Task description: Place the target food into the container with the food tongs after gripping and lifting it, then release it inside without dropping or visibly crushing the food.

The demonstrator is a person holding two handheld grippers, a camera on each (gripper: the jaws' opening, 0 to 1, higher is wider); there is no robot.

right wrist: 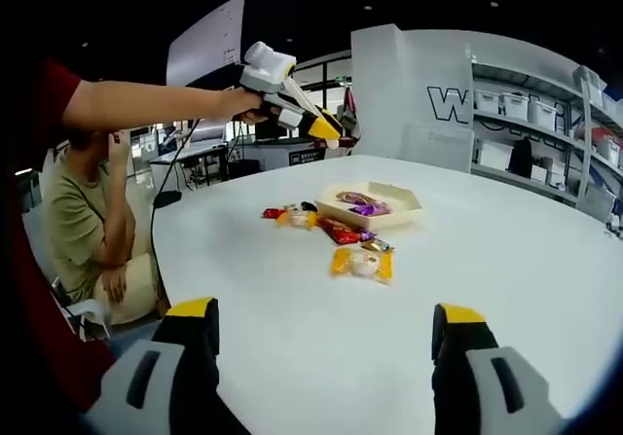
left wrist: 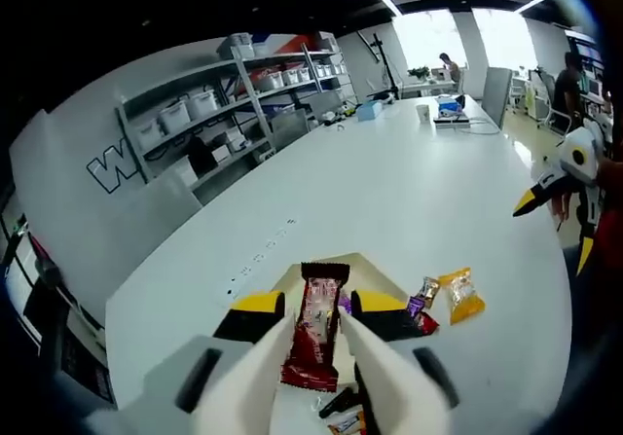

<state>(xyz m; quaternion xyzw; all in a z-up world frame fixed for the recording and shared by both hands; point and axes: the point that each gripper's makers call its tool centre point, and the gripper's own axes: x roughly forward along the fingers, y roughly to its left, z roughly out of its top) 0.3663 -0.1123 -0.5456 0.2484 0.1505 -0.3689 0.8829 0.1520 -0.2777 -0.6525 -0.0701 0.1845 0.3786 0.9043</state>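
Observation:
My left gripper (left wrist: 318,304) is shut on a red wrapped snack bar (left wrist: 314,333), which hangs upright between its yellow-tipped jaws above the cream container (left wrist: 376,273). In the right gripper view the left gripper (right wrist: 331,129) is held high over the table, above and left of the container (right wrist: 401,217), which holds purple-wrapped snacks (right wrist: 362,204). My right gripper (right wrist: 326,324) stands open low over the near table with nothing between its jaws. It also enters the left gripper view as the right gripper (left wrist: 553,190), off to the right.
Loose snacks lie beside the container: a yellow packet (left wrist: 462,294), a gold candy (left wrist: 426,289) and a red wrapper (right wrist: 341,231). A seated person (right wrist: 88,231) is at the table's left edge. Shelves with bins (left wrist: 243,94) line the wall, and the white table (left wrist: 409,182) stretches far.

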